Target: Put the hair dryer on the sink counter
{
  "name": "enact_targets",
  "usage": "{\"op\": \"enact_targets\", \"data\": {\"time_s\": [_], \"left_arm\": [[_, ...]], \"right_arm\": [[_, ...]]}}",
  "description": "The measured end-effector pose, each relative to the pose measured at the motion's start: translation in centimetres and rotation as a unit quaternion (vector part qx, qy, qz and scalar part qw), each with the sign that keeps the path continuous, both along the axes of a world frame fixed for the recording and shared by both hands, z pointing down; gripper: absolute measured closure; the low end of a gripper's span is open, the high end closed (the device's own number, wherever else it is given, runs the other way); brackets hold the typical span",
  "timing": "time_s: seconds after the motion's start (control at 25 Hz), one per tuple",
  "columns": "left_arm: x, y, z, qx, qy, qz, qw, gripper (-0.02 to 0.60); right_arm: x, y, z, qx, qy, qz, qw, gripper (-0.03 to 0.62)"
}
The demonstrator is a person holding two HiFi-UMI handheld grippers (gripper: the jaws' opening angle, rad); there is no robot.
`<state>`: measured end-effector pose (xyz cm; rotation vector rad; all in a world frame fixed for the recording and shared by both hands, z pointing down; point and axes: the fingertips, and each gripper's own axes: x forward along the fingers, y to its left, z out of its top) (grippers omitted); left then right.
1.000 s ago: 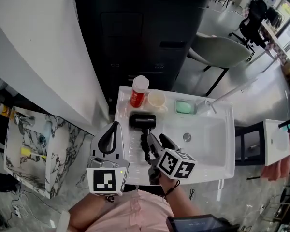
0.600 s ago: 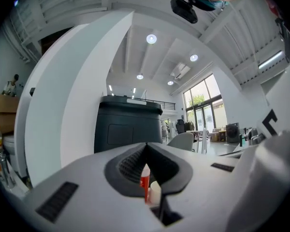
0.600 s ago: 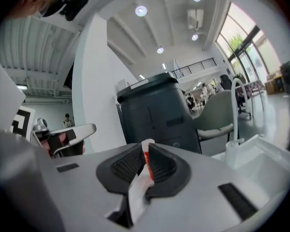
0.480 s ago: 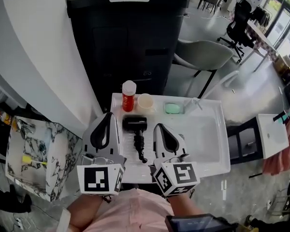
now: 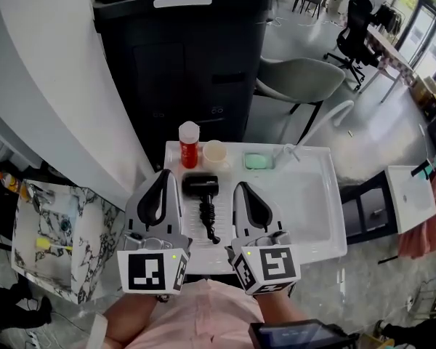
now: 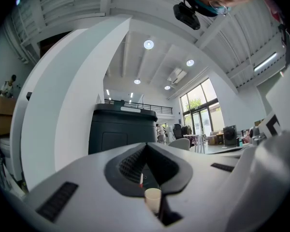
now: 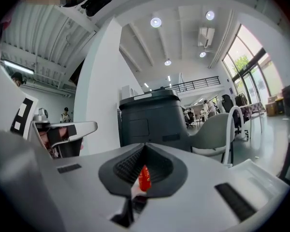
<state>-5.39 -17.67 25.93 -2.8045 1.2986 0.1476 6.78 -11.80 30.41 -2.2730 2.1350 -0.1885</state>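
The black hair dryer [image 5: 200, 186] lies on the left part of the white sink counter [image 5: 176, 158], its coiled cord [image 5: 210, 222] trailing toward me. My left gripper [image 5: 163, 175] hangs just left of it, shut and empty. Just right of the cord is my right gripper [image 5: 241, 188], also shut with nothing in it. Neither touches the dryer. In the left gripper view the jaws [image 6: 146, 147] meet, with a cup [image 6: 152, 197] showing below them. In the right gripper view the shut jaws [image 7: 145, 147] frame a red bottle [image 7: 144, 178].
A red bottle [image 5: 189, 145], a cream cup [image 5: 216, 153] and a green soap dish [image 5: 259, 161] line the counter's back edge. The basin [image 5: 305, 195] and faucet [image 5: 309, 138] are to the right. A black cabinet [image 5: 182, 64] stands behind, with a grey chair [image 5: 305, 75] and a marble table [image 5: 58, 224] nearby.
My right gripper has drawn back from the dryer's handle and its jaws have shut empty. The dryer stays lying on the counter. The left gripper has hardly moved.
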Motion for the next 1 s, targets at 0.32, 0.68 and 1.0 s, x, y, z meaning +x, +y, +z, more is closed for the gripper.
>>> {"op": "enact_targets", "data": {"time_s": [0.32,0.68,1.0], "left_arm": [[0.1,0.1,0.2,-0.001,-0.001,0.003,1.0,0.572],[0.0,-0.3,0.6,-0.005,-0.002,0.001,1.0,0.572],[-0.2,-0.7,1.0,-0.009,-0.004,0.002,1.0,0.572]], "right_arm": [[-0.4,-0.3,-0.6,0.007,0.011,-0.006,1.0,0.597],[-1.2,-1.0,-0.1,0.001,0.011,-0.02,1.0,0.597],[-1.4,-1.4,0.1,-0.002,0.012,-0.019,1.0,0.597]]}}
